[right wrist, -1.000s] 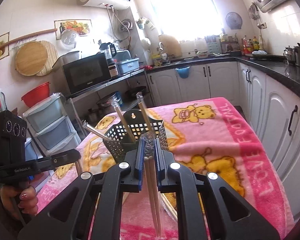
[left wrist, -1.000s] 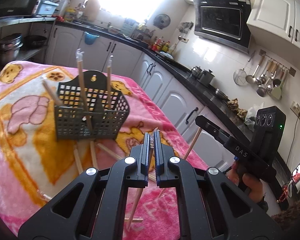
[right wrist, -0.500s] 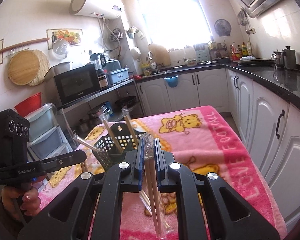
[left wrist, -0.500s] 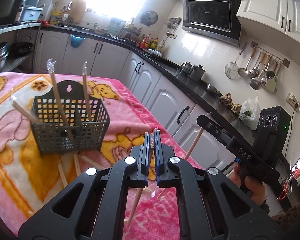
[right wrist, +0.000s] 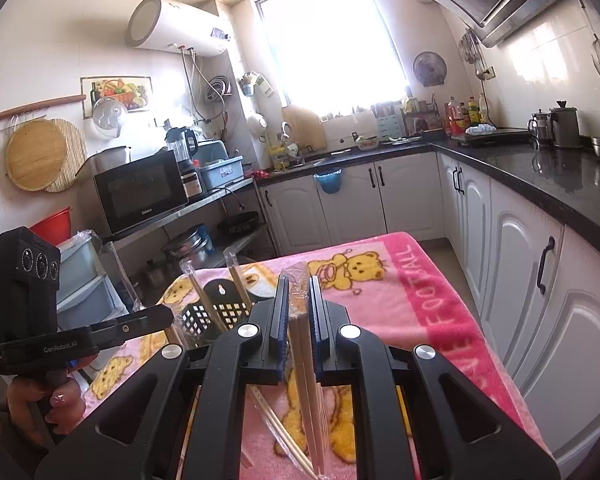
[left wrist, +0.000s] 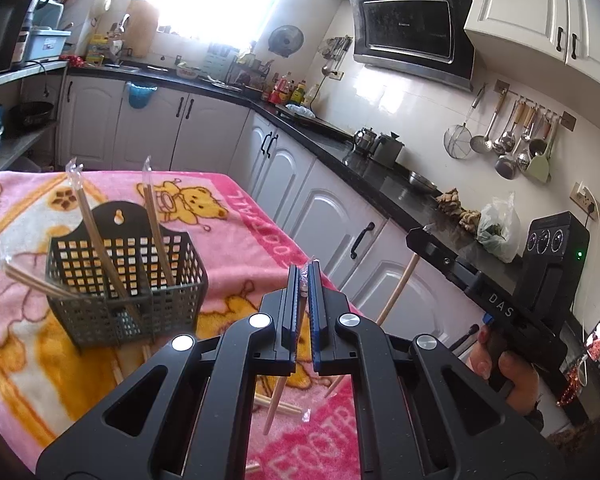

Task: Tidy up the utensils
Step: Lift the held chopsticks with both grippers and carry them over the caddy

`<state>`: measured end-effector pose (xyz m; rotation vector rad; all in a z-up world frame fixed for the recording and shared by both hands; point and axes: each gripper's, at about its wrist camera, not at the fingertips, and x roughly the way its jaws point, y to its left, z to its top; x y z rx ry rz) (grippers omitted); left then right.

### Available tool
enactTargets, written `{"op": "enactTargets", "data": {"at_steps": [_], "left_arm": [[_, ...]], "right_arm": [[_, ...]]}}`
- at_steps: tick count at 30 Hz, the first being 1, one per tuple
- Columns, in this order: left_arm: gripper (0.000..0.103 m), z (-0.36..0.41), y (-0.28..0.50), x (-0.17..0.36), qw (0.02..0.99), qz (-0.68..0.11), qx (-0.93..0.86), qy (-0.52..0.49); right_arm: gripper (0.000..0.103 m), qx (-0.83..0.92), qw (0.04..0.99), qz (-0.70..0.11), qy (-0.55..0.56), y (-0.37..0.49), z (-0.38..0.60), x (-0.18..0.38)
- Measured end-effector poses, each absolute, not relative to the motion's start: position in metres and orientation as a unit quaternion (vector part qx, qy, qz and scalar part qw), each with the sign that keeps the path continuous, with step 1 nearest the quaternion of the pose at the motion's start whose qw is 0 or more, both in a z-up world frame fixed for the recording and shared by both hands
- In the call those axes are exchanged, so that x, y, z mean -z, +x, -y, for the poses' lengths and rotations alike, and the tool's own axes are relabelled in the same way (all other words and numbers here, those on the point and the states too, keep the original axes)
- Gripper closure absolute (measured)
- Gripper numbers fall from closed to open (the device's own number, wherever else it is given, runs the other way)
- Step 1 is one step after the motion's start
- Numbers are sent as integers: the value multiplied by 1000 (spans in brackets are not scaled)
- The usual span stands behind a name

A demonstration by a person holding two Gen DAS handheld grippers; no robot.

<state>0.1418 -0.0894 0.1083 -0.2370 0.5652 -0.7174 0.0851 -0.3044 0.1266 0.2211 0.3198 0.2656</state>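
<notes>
Sunlit kitchen cabinets and a dark countertop ran behind the bench [left wrist: 28, 392], which was covered by a pink teddy-bear blanket [right wrist: 384, 300]. On it stood a dark mesh utensil basket [left wrist: 124, 280], seen in your left wrist view with three wrapped pairs of chopsticks in it: two leaning upright [left wrist: 100, 240] and one tilted out over its left rim [left wrist: 32, 284].

Your left hand-held gripper [left wrist: 303, 284] was pinched narrow on a wrapped chopstick pair [left wrist: 274, 404] whose lower end hung down above the blanket, near loose chopsticks [left wrist: 284, 406] lying flat there. Your right hand-held gripper [right wrist: 299, 300] was likewise clamped narrow on its own wrapped pair [right wrist: 310, 392], the plastic sleeve poking up between the blue pads [right wrist: 285, 320] and the sticks running down toward the camera. That same pair showed in the left wrist view as a stick [left wrist: 396, 292] slanting below your right tool, raised beside the bench's edge. More chopsticks [right wrist: 280, 428] lay on the blanket under the right gripper.
</notes>
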Motion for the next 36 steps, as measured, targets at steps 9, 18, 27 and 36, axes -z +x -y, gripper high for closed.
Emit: {"op": "enactTargets", "data": {"at_steps": [9,18,27,36], "left_arm": [[101,84,156,-127,899,-257,335,-115],[101,73,173,-151,917,-230,307,-109],[101,53,193,-180,933,-197,277,-115],[101,35,210,-193,945,-179,248,-119]], "right_arm": [[93,-155,973,-144,89,98,290,-145],[93,-176,973,-132,63,114,276,-163],[93,-188,973,-122,53,130,265,-175],[93,-205,972,-107,49,152,248,-192]]}}
